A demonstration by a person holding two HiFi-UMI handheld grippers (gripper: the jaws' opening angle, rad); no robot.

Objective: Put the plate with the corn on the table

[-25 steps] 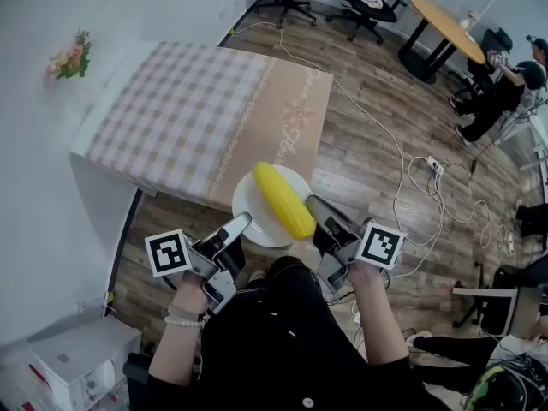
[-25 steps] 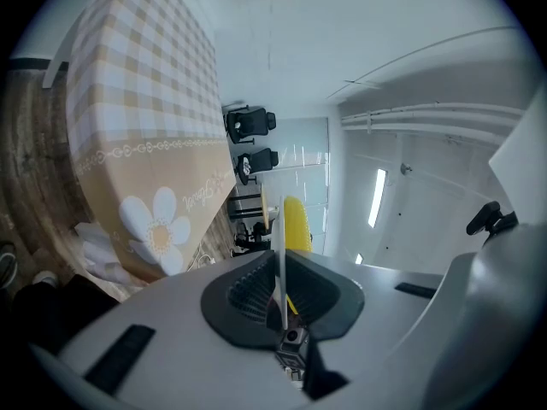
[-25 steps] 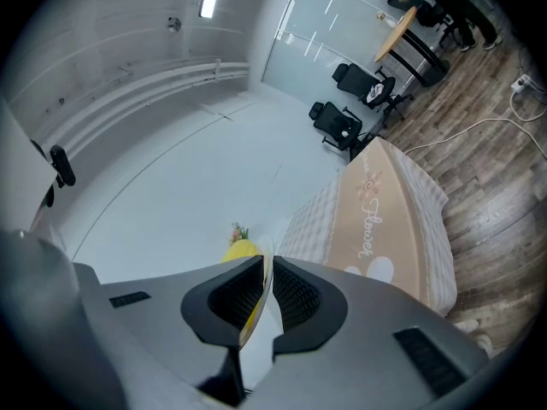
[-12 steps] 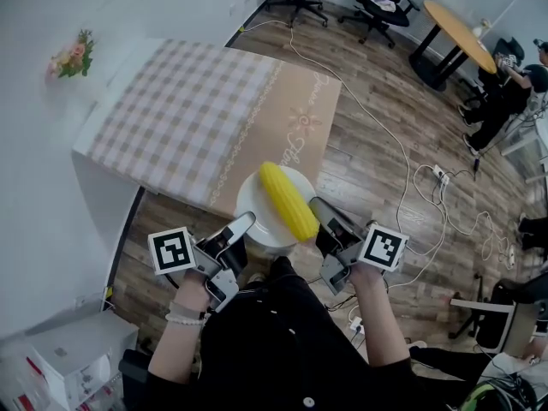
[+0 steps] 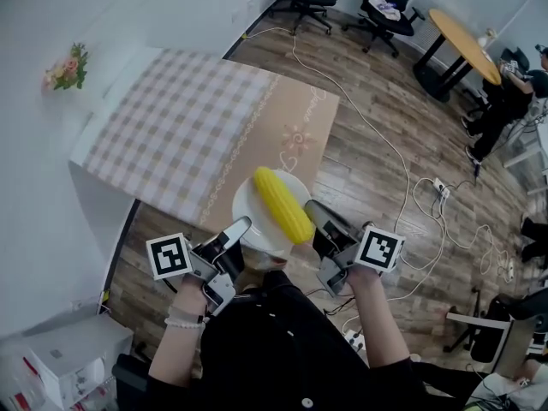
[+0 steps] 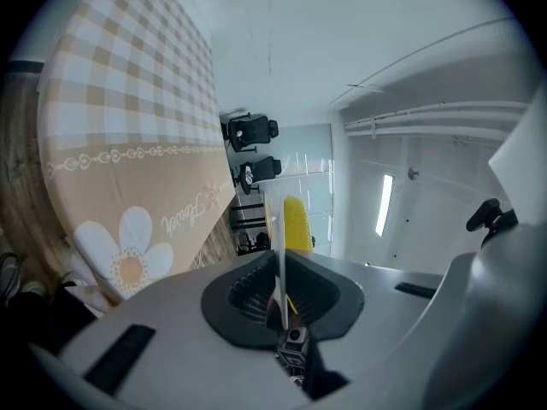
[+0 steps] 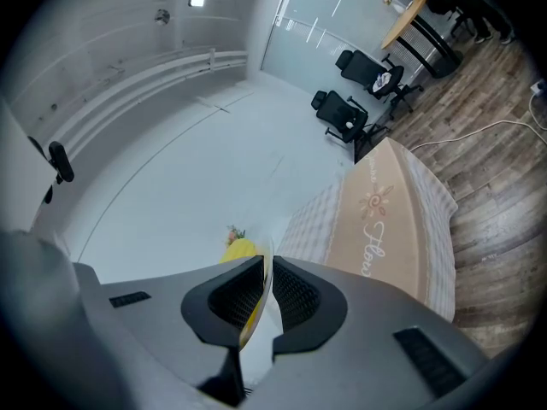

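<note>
I see a round white plate [image 5: 249,218] carrying a ribbed yellow corn cob [image 5: 282,204], held aloft at the near edge of the surface [image 5: 188,127] with its checked cloth. The left gripper [image 5: 237,228] and right gripper [image 5: 314,213] each pinch the plate's thin rim (only their own views show it edge-on between ridged black pads).

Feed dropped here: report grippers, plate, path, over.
Left gripper and right gripper both shut on rim of round white plate. Yellow corn cob lying on plate, held aloft at near edge of checked-cloth table. Nothing seen in the way.
</note>
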